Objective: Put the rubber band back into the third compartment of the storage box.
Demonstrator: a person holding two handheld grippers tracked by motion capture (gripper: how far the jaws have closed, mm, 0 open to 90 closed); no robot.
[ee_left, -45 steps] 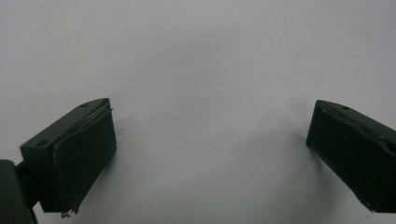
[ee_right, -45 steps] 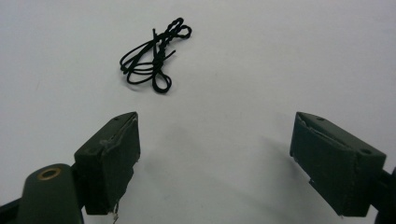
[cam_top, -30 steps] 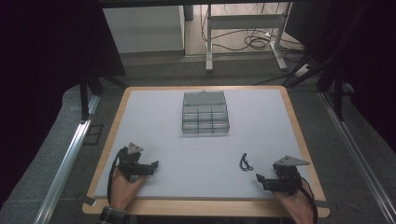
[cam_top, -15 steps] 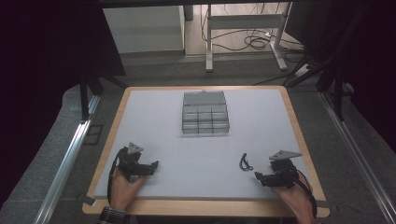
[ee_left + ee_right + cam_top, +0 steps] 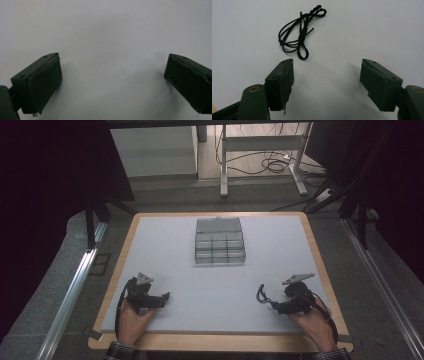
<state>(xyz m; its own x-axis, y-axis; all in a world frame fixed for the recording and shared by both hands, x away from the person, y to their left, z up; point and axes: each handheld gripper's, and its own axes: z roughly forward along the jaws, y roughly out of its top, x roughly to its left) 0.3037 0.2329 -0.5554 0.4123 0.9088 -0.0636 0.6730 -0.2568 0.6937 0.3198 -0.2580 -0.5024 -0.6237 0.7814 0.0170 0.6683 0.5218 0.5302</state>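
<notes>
On the table (image 5: 165, 245), a compartment box (image 5: 219, 241) sits at centre toward 12 o'clock. The left gripper (image 5: 162, 298) rests on the mat at about 7 o'clock, the right gripper (image 5: 275, 307) at about 5 o'clock. A knotted cord (image 5: 300, 32) lies just ahead of the right gripper, toward its 11 o'clock.

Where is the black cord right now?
In the high view the black cord lies on the white table, near the front right, just left of the right gripper. In the right gripper view it sits just beyond the open jaws.
</notes>
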